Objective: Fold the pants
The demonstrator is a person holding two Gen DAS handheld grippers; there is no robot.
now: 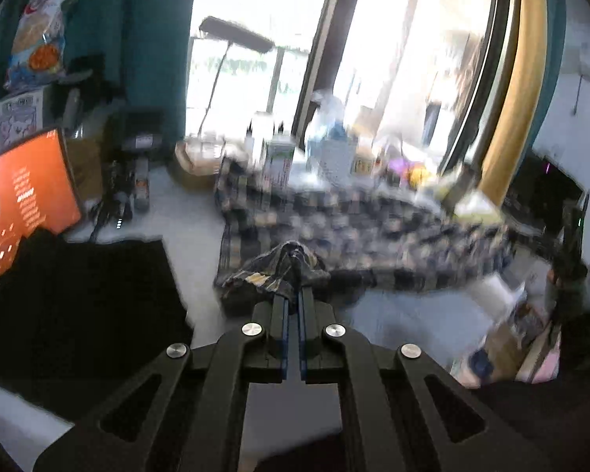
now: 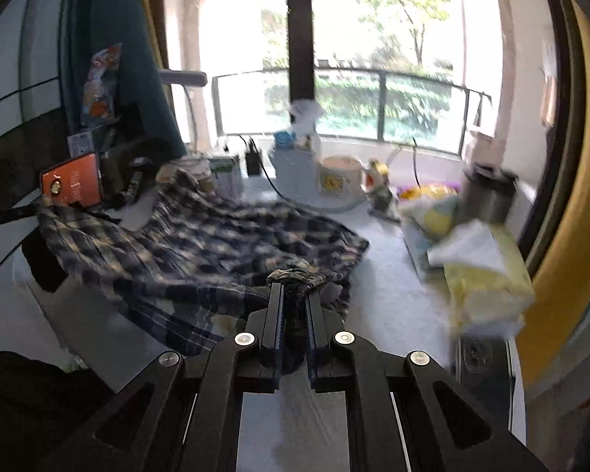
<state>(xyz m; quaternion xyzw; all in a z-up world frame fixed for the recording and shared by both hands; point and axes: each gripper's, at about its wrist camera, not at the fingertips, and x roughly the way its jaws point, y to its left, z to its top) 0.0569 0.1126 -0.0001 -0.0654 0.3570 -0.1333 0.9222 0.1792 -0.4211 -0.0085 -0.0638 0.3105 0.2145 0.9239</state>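
Note:
The pants [image 1: 358,232] are blue and cream plaid and lie stretched over the white table, blurred by motion. They show more sharply in the right wrist view [image 2: 224,244]. My left gripper [image 1: 294,263] is shut on a bunched edge of the pants and holds it above the table. My right gripper [image 2: 294,281] is shut on another bunched edge of the same pants. The other gripper shows as a dark shape at the far right of the left wrist view [image 1: 570,259], and at the far left of the right wrist view [image 2: 15,212], each holding its end of the cloth.
An orange box [image 1: 23,204], a black mat [image 1: 82,306] and dark gadgets [image 1: 133,173] stand left. Bottles, a carton and a mug [image 2: 340,177] line the window side. A yellow tissue pack [image 2: 487,275] and a metal canister [image 2: 489,196] stand right.

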